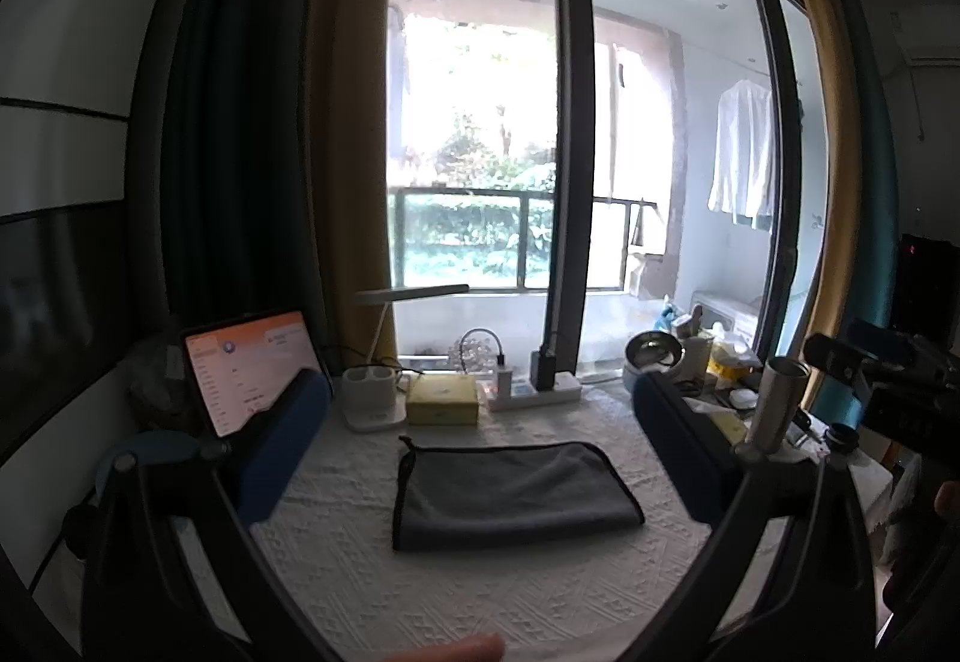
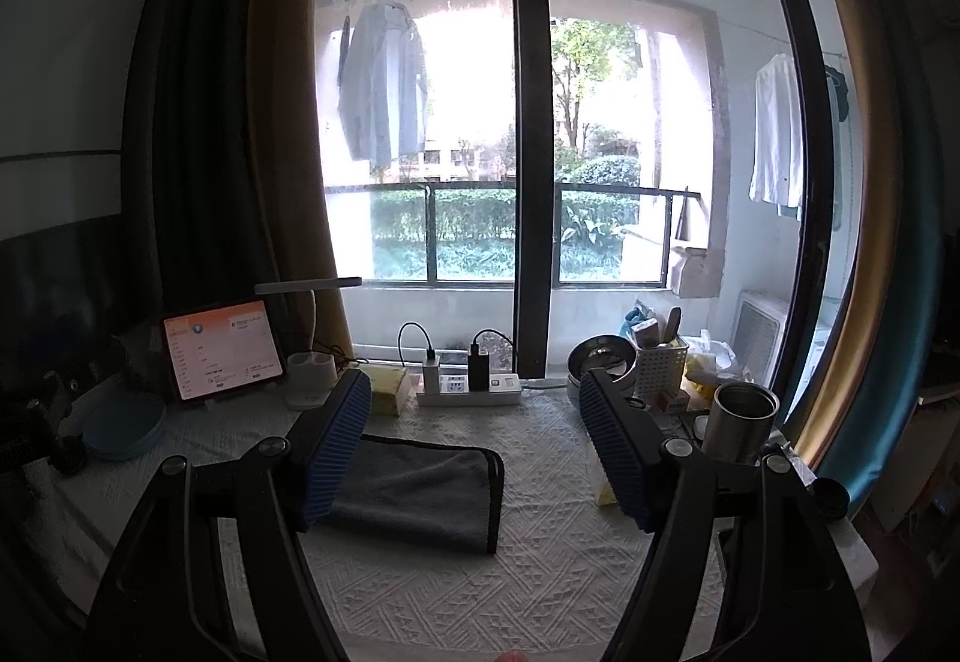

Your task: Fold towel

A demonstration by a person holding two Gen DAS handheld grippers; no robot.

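Plainly, with both the left gripper [image 1: 480, 440] and right gripper [image 2: 474, 452] spread wide and empty above the folded grey towel [image 1: 510, 494] on the tablecloth [image 1: 450, 590], a pinch might have snagged that cloth too.

No text, label, brand or number can be read. Writing is shown on the lit screen of the tablet [image 1: 249, 371] [image 2: 222, 347] at the far left of the table, under an orange band, but the lines are blurred and too small to be made out. Faint marks are seen on the yellow box [image 1: 443, 399] beside it, and they cannot be read either.
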